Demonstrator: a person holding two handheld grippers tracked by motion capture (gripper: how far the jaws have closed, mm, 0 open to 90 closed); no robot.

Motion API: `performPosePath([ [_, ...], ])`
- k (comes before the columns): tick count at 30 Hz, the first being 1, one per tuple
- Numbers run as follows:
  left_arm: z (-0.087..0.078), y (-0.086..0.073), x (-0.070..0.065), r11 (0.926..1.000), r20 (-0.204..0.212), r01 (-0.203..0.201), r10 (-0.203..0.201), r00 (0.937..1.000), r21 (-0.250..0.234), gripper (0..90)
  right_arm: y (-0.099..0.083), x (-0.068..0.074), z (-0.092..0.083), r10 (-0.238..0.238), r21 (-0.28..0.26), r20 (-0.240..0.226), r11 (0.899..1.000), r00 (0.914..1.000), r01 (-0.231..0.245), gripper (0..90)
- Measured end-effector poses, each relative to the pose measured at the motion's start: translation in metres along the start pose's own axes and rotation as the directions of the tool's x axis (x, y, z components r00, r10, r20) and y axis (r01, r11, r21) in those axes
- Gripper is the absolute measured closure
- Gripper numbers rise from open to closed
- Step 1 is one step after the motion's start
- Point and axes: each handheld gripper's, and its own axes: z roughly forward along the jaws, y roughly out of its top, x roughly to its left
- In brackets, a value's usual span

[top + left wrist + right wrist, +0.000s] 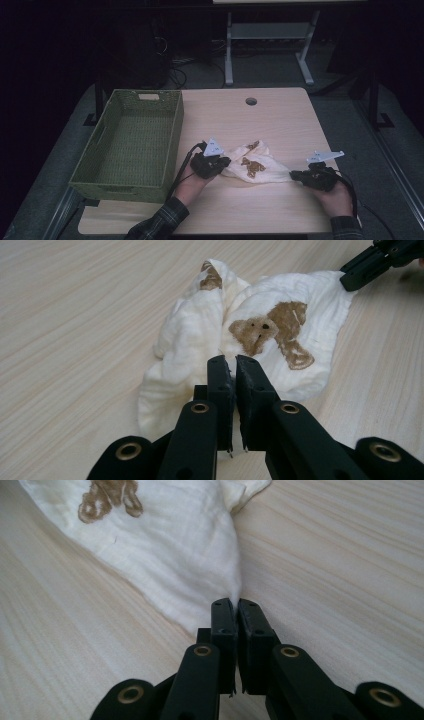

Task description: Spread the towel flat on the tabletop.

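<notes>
A white cloth (255, 167) printed with brown bears lies crumpled on the pale wooden table (280, 120), near its front edge. My left gripper (225, 163) is at the cloth's left edge. In the left gripper view the cloth (190, 340) bunches under the left gripper (232, 362), whose jaws are pressed close on a fold. My right gripper (295, 175) holds the cloth's right corner. In the right gripper view the cloth (175, 545) narrows to a point that runs between the shut jaws of the right gripper (234, 604). The right gripper (350, 277) also appears at the cloth's far edge in the left gripper view.
A green woven basket (175, 130) with nothing in it stands on the table's left side, close to my left hand. A round cable hole (251, 101) sits near the table's far edge. Beyond the table are metal desk legs (228, 50) and cables on a dark floor.
</notes>
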Motion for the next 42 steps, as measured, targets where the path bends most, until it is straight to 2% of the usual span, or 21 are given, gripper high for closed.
performPosePath([
  [7, -0.018, -0.004, -0.004, 1.0, -0.008, -0.004, 0.004, 1.0, -0.008, 85.1, -0.003, 0.012, -0.014, -0.042, -0.008, 0.01, 0.999, 0.9991, 0.042, 86.9],
  [9, -0.021, -0.009, -0.007, 1.0, -0.009, 0.002, -0.002, 1.0, -0.003, 85.1, -0.006, 0.016, -0.017, -0.055, -0.021, 0.006, 0.998, 0.9985, 0.055, 87.1],
  [11, -0.025, -0.014, -0.01, 0.9998, -0.016, -0.006, 0.006, 0.9999, 0.019, 85.1, -0.01, 0.02, -0.02, -0.065, -0.019, 0.001, 0.998, 0.9979, 0.065, 87.2],
  [15, -0.033, -0.024, -0.018, 0.9994, -0.02, 0.009, -0.008, 0.9998, 0.033, 85.2, -0.017, 0.033, -0.024, -0.09, -0.009, -0.005, 0.996, 0.996, 0.09, 87.2],
  [19, -0.04, -0.034, -0.024, 0.9969, -0.038, 0.026, -0.023, 0.999, 0.075, 85.3, -0.025, 0.043, -0.028, -0.11, 0.006, -0.021, 0.994, 0.9938, 0.11, 87.2],
  [22, -0.043, -0.044, -0.028, 0.9926, -0.032, 0.052, -0.049, 0.9983, 0.11, 85.6, -0.032, 0.052, -0.027, -0.122, 0.03, -0.038, 0.992, 0.9919, 0.123, 87.2],
  [26, -0.043, -0.055, -0.033, 0.9856, -0.021, 0.061, -0.059, 0.9981, 0.158, 85.3, -0.038, 0.057, -0.028, -0.133, 0.048, -0.046, 0.99, 0.99, 0.135, 87.0],
  [27, -0.043, -0.056, -0.033, 0.986, -0.019, 0.062, -0.06, 0.998, 0.155, 82.3, -0.039, 0.057, -0.029, -0.123, 0.043, -0.051, 0.991, 0.9911, 0.125, 86.0],
  [29, -0.043, -0.053, -0.032, 0.9891, -0.027, 0.062, -0.059, 0.9979, 0.134, 72.4, -0.037, 0.055, -0.029, -0.116, 0.023, -0.057, 0.993, 0.9917, 0.117, 76.3],
  [32, -0.042, -0.045, -0.032, 0.9939, -0.036, 0.049, -0.046, 0.9983, 0.099, 65.5, -0.032, 0.053, -0.029, -0.105, -0.009, -0.054, 0.994, 0.993, 0.105, 69.0],
  [36, -0.034, -0.033, -0.022, 0.997, -0.054, 0.029, -0.025, 0.9982, 0.072, 62.9, -0.02, 0.05, -0.028, -0.104, -0.042, -0.027, 0.994, 0.9942, 0.103, 66.9],
  [42, -0.015, -0.018, -0.003, 0.9989, -0.066, 0.036, -0.034, 0.9973, 0.031, 62.7, 0.005, 0.037, -0.014, -0.085, -0.081, -0.002, 0.993, 0.9964, 0.084, 68.2],
])
